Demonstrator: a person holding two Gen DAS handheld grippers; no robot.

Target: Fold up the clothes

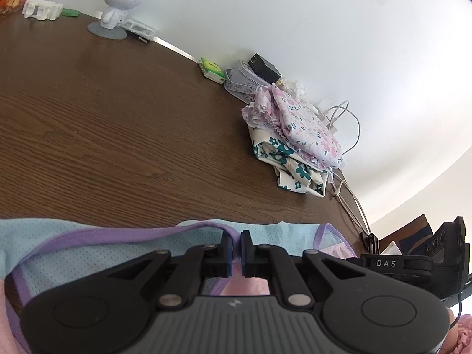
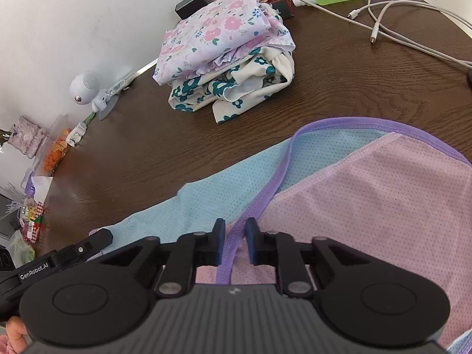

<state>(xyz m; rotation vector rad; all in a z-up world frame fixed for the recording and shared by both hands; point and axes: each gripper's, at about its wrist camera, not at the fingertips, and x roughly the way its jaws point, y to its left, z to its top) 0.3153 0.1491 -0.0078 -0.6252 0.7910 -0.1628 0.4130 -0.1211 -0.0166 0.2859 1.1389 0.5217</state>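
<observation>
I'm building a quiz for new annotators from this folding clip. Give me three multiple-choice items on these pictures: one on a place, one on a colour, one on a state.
1. Where does the stack of folded floral clothes lie?
A. on the dark wooden table near the white wall
B. on a chair
C. in a basket

2. What colour is the trim on the blue and pink mesh garment?
A. green
B. purple
C. black

3. How is the left gripper?
A. wide open
B. shut on the garment's trim
C. holding a cable

Answers: 1 A, the stack sits on the tabletop by the wall; 2 B, purple binding edges it; 3 B, its pads pinch the trim.
</observation>
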